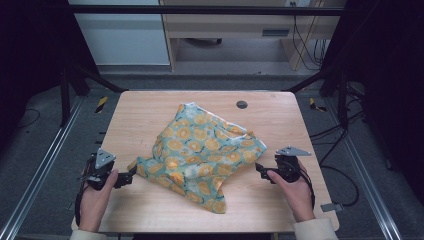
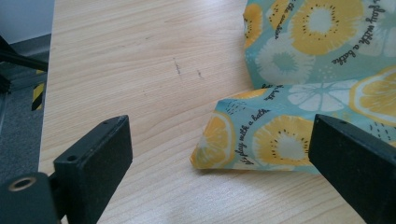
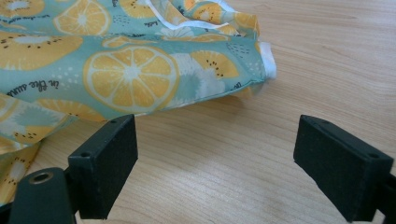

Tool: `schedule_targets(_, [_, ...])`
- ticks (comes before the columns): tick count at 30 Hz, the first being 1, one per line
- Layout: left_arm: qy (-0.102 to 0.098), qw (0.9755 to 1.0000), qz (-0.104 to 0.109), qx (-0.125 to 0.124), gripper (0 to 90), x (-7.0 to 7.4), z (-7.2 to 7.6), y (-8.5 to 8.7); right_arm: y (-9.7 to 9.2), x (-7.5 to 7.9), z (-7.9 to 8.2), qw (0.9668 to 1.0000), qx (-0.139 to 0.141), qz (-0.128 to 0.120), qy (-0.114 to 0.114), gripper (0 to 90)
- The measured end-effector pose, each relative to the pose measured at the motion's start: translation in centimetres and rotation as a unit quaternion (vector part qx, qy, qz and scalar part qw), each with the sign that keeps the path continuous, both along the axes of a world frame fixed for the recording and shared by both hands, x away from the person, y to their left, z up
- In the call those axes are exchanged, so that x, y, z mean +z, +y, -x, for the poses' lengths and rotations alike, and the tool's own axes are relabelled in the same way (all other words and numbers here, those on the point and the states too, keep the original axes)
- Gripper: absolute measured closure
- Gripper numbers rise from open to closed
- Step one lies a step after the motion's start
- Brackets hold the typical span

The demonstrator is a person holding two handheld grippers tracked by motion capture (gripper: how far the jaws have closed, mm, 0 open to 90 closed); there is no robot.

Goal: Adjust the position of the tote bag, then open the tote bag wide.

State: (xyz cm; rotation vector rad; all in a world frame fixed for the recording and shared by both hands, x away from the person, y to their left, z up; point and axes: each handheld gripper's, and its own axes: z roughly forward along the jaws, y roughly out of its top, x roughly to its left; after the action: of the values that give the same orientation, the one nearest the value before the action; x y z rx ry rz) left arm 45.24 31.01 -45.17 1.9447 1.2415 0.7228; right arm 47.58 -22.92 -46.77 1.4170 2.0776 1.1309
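Cloth (image 1: 200, 155) lies crumpled mid-desk (image 1: 150, 110), thin, limp, likely slippery. Left gripper (image 1: 129, 176) and right gripper (image 1: 260, 168) flank it, jaws wide apart, holding nothing. Best grab points: near corner (image 2: 219, 147) and hemmed edge (image 3: 266, 58).

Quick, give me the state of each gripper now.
Left gripper: open, holding nothing, cloth corner ahead.
Right gripper: open, holding nothing, beside the cloth.
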Motion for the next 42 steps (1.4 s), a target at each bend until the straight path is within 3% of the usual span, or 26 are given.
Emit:
schedule_targets(6, [0.0,1.0,-0.005,-0.002,6.3,0.0,0.0,-0.2,0.3,0.2,0.1,1.0,-0.004,0.003,-0.005,15.4])
schedule_targets(8, [0.0,1.0,-0.008,-0.001,6.3,-0.1,0.0,-0.2,0.7,0.7,-0.5,0.9998,0.0,0.017,0.0,15.5])
schedule_targets(11, [0.002,0.9999,-0.011,-0.002,6.3,-0.1,0.0,-0.3,1.0,1.3,-1.2,0.9997,-0.001,0.021,-0.013,15.8])
schedule_targets(14, [0.001,1.0,-0.01,-0.001,6.3,-0.1,0.1,-0.3,1.5,2.7,-2.6,0.9997,-0.004,0.016,-0.02,15.5])
schedule_targets(16, [0.0,1.0,-0.009,0.003,6.3,-0.1,0.1,-0.1,1.8,4.4,-4.4,0.9993,-0.003,0.019,-0.031,15.3])
schedule_targets(18, [0.0,0.9999,-0.01,0.003,6.3,-0.1,0.1,0.0,1.9,4.8,-5.0,0.9992,-0.006,0.022,-0.031,15.4])
schedule_targets(20, [-0.001,1.0,-0.009,0.003,6.3,-0.1,0.1,0.0,2.1,5.2,-6.8,0.9996,-0.014,0.02,-0.013,14.9])
schedule_targets(21, [-0.001,1.0,-0.009,0.003,6.3,-0.1,0.1,0.0,2.1,5.2,-6.8,0.9996,-0.014,0.02,-0.013,14.9])
schedule_targets(23, [0.0,0.9999,-0.011,0.0,6.4,-0.1,0.1,-0.1,2.2,4.7,-7.4,0.9996,-0.019,0.021,0.005,14.4])
schedule_targets(24, [0.0,0.9999,-0.011,-0.001,6.4,-0.1,0.1,-0.2,2.4,3.7,-7.6,0.9992,-0.021,0.025,0.023,13.7])
schedule_targets(25, [0.0,0.9999,-0.012,-0.003,6.4,-0.1,0.1,-0.2,2.4,3.7,-7.6,0.9992,-0.021,0.025,0.023,13.7])
schedule_targets(26, [-0.001,0.9999,-0.011,-0.004,6.4,-0.1,0.1,-0.3,2.4,2.4,-7.8,0.9987,-0.025,0.019,0.04,13.6])
schedule_targets(27, [0.001,0.9999,-0.013,-0.005,6.4,-0.1,0.1,-0.3,2.4,2.4,-7.8,0.9987,-0.025,0.019,0.04,13.6])
schedule_targets(28, [0.001,0.9999,-0.014,-0.006,6.4,-0.2,0.1,-0.4,2.3,1.2,-7.7,0.9981,-0.027,0.013,0.053,12.4])
schedule_targets(32, [0.0,0.9999,-0.015,-0.006,6.4,-0.2,0.0,-0.5,2.2,-0.3,-7.2,0.9976,-0.026,0.007,0.064,11.0])
schedule_targets(42, [-0.002,0.9999,-0.015,-0.006,6.4,-0.1,0.1,-0.5,2.4,-0.3,-6.4,0.9978,-0.022,0.01,0.062,10.8])
